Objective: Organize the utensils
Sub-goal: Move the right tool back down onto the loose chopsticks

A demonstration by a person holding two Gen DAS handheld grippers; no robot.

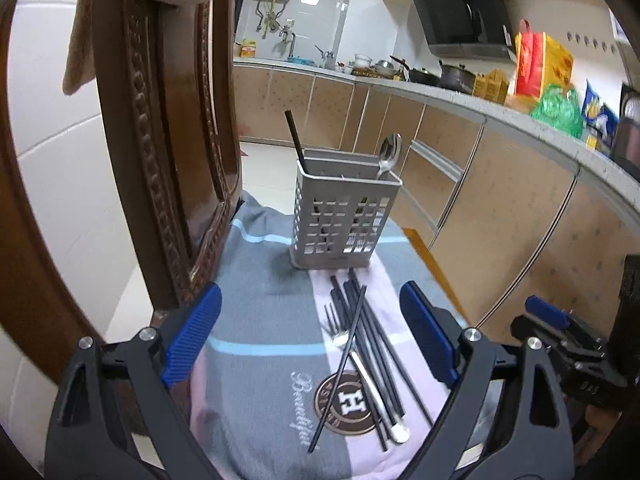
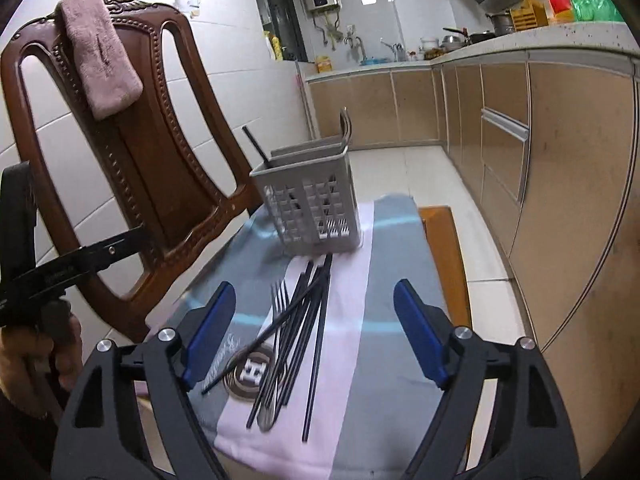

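Note:
A grey slotted utensil holder [image 1: 340, 216] [image 2: 310, 210] stands upright at the far end of a striped towel [image 1: 264, 304] [image 2: 384, 280]. A steel spoon [image 1: 390, 154] and one black chopstick [image 1: 296, 140] [image 2: 256, 146] stick out of it. Several black chopsticks [image 1: 374, 344] [image 2: 308, 320] and a steel fork [image 1: 360, 356] [image 2: 280, 300] lie loose on the towel in front of the holder. My left gripper [image 1: 312, 336] hovers open above the pile with nothing between its fingers. My right gripper [image 2: 316, 332] is open too, over the same pile, holding nothing.
A carved wooden chair back [image 1: 168, 128] [image 2: 132, 152] with a pink cloth [image 2: 102, 52] draped over it rises at the left. Kitchen cabinets [image 1: 500, 208] [image 2: 560, 160] run along the right under a cluttered counter. A hand [image 2: 36, 356] holds the left gripper.

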